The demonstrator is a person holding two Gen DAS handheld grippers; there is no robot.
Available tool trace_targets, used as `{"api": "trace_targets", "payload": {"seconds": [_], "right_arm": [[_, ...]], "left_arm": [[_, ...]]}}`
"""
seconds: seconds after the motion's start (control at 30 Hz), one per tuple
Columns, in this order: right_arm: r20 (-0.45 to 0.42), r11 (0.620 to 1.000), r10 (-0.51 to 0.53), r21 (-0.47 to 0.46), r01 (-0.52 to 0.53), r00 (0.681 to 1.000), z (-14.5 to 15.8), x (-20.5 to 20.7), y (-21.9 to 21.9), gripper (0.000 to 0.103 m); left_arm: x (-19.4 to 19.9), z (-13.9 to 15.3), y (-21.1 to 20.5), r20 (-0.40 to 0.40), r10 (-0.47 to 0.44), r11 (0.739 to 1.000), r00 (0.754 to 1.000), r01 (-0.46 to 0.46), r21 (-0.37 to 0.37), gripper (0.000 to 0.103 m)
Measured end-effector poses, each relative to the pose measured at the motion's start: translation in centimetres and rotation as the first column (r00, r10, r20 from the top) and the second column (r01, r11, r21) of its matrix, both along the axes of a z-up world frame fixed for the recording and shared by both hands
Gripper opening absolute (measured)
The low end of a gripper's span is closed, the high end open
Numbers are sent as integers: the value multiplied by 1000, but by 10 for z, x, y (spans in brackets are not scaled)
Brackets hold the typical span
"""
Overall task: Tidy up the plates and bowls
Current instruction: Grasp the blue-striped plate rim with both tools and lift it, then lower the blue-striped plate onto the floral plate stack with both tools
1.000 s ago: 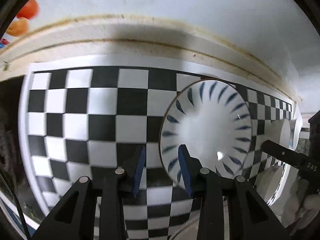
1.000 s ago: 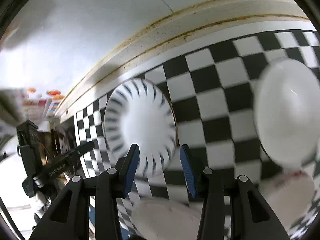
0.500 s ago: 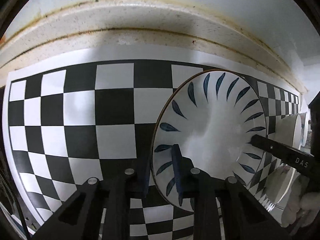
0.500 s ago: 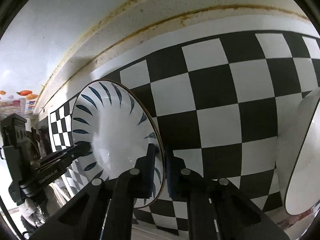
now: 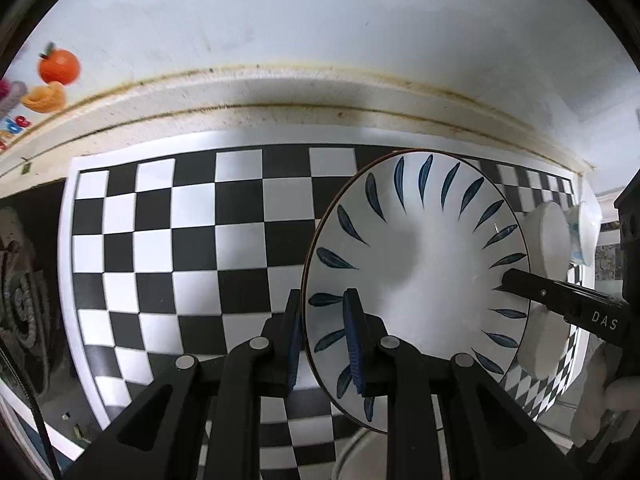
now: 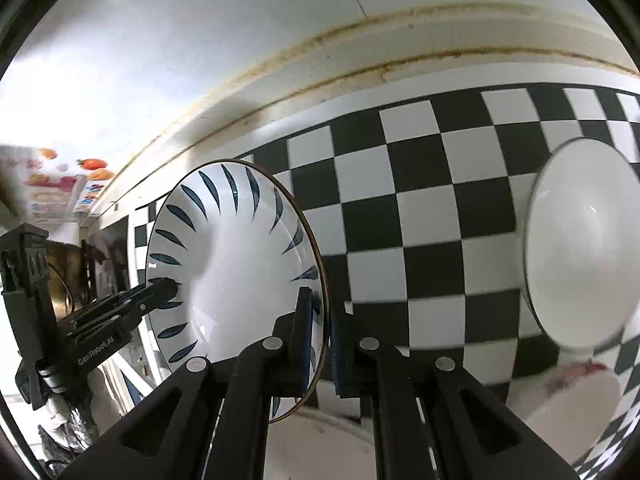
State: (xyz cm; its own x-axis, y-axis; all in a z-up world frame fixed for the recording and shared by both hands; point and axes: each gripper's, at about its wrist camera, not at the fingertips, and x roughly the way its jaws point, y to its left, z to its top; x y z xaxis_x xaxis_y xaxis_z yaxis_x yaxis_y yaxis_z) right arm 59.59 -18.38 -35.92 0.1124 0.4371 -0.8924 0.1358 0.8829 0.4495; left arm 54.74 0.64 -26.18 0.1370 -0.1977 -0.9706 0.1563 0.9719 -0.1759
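Checkered mat covered the counter below a stained wall ledge. Left gripper was clamped on the near-left rim of the blue-leaf plate, one pad inside, one behind. The plate hung above the mat, tilted, between both tools. At its opposite rim the right gripper was pinched shut on the same plate, its jaws having just closed. Farther right, a plain white bowl rested on the mat, well apart from the plate.

Checkered mat, stained wall trim
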Motion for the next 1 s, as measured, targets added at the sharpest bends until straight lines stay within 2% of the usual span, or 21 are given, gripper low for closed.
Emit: {"api": "trace_targets", "payload": {"seconds": [0.1, 0.3, 0.5, 0.63, 0.8, 1.0], "right_arm": [[29, 1000, 13, 4, -13, 999, 20, -16, 1, 9], [75, 1000, 13, 16, -14, 997, 51, -55, -6, 9], [98, 1000, 12, 15, -13, 995, 67, -104, -14, 9], [82, 1000, 3, 30, -6, 997, 61, -141, -19, 9], [35, 999, -7, 35, 6, 999, 37, -184, -27, 9], [-28, 1000, -7, 19, 7, 1000, 6, -213, -33, 9]], "left_arm": [[-14, 22, 7, 29, -4, 1000, 1000, 5, -8, 17], [-52, 47, 2, 60, -42, 999, 997, 42, -3, 17], [-94, 53, -7, 61, -70, 998, 996, 70, 0, 17], [-120, 42, -9, 29, -82, 997, 996, 82, -3, 17], [-145, 19, -18, -26, -99, 995, 995, 99, 4, 17], [-164, -12, -29, -79, -122, 992, 989, 124, 24, 17]]}}
